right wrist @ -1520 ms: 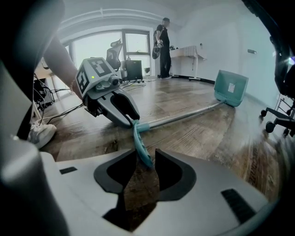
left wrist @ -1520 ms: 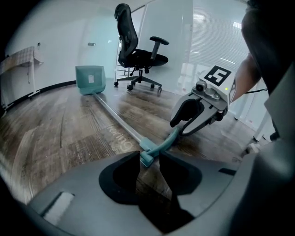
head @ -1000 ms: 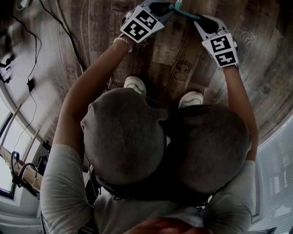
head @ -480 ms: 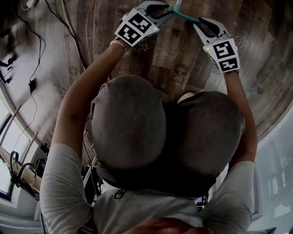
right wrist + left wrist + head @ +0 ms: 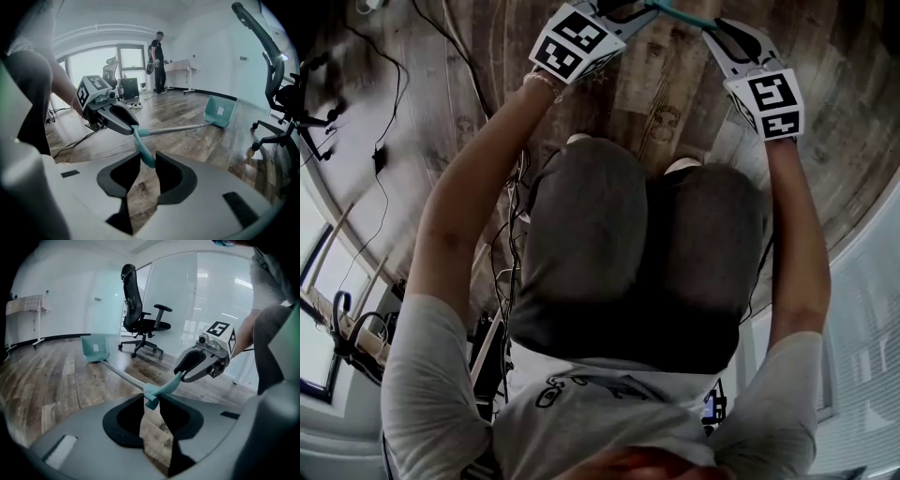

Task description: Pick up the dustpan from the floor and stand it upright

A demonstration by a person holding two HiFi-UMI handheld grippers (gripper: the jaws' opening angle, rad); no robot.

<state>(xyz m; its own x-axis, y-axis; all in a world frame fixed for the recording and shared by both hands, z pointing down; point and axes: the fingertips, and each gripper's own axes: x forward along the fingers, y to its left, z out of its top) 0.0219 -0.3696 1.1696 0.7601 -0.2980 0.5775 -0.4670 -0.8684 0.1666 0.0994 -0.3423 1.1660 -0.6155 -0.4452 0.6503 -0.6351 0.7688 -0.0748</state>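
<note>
1. Teal plastic marks out the dustpan, a long-handled one. Its pan sits low at the wooden plank floor, well away from the person. A thin grey shaft slopes up from the pan to a teal crossbar grip.
2. The left gripper is closed on one end of that grip. In the left gripper view the teal end sits pinched between the two dark pads.
3. The right gripper clamps the other end of the grip. Its jaws have just been opening a little, but in the right gripper view the teal end lies between them and touches both pads.
4. In the head view both grippers are held out in front of the person, above grey-trousered legs. Their marker cubes face up, and the grip bridges the gap between the two sets of jaws.
5. The toes of two white shoes show just beyond the knees, on the planks.
6. A black office chair stands beyond the pan in the left gripper view, in front of a window with blinds.
7. In the right gripper view another person stands beside a desk at the far end of the room.
8. Dark cables trail over the floor to the left of the legs.
</note>
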